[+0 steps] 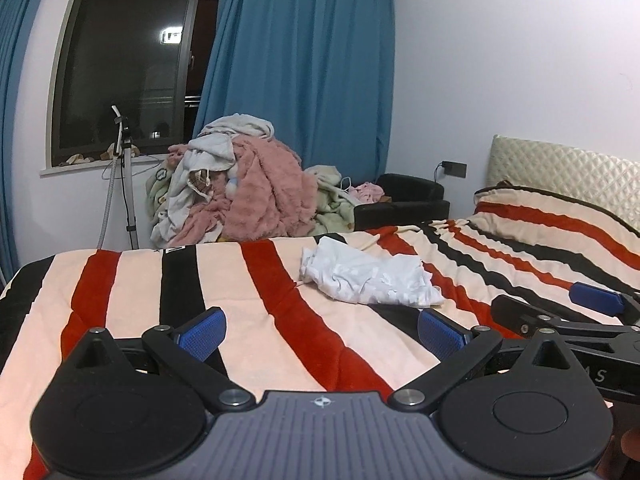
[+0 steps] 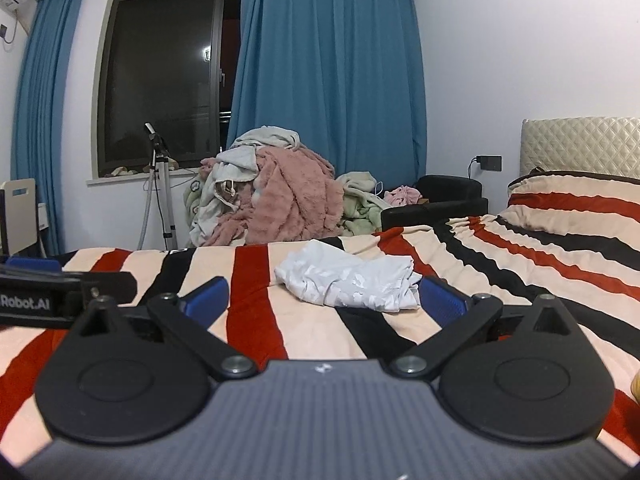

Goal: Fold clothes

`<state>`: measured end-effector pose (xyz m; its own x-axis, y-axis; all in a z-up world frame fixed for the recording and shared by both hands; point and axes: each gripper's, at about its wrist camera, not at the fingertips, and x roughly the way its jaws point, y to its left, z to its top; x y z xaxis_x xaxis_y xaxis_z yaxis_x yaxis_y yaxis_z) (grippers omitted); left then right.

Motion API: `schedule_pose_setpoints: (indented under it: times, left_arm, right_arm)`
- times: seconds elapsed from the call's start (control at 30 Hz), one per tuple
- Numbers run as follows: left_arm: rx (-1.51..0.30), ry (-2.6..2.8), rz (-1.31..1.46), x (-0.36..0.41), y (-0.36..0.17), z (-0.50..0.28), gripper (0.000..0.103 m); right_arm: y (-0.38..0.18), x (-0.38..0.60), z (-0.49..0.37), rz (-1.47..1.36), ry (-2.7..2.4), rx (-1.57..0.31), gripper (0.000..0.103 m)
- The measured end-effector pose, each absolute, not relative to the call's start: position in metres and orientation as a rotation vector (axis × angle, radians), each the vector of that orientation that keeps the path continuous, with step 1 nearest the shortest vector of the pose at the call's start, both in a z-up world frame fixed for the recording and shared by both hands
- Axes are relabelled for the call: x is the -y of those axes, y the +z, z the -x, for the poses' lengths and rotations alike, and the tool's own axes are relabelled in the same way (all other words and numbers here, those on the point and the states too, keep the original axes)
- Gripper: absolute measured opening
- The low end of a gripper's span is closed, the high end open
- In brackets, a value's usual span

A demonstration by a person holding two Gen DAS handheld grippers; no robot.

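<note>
White shirt [image 1: 370,276] was lying crumpled on the striped bed [image 1: 248,304], ahead of both my grippers. My left gripper [image 1: 320,330] and right gripper [image 2: 324,300] were both spread wide, holding nothing.

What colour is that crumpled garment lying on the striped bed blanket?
The crumpled cloth garment is white with a faint white print, clearest in the right wrist view.

Home bedroom: bed under a cream, red and black striped blanket [image 2: 280,320], quilted cream headboard [image 2: 580,144], blue floor-length curtains [image 2: 328,100] at a dark window [image 2: 160,80], heap of pink and pale clothes and blankets [image 2: 276,196] behind.
</note>
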<state>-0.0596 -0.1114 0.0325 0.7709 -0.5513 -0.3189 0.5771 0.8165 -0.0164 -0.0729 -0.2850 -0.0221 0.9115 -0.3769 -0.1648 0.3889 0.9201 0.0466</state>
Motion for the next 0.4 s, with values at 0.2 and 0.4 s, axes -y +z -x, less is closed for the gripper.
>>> schedule_pose_setpoints:
  times: [0.2,0.4]
  left_arm:
    - [-0.319,-0.611,-0.086,0.1136,0.0301,0.0603,0.103]
    - [-0.317,-0.607,-0.080,0.1113,0.0304,0.0605,0.103]
  right_arm:
    - [-0.0234,0.2843,0.0719,-0.085,-0.396,-0.173,0.103]
    - [-0.0234,0.2856,0.0716,-0.092,-0.404,-0.178,0.103]
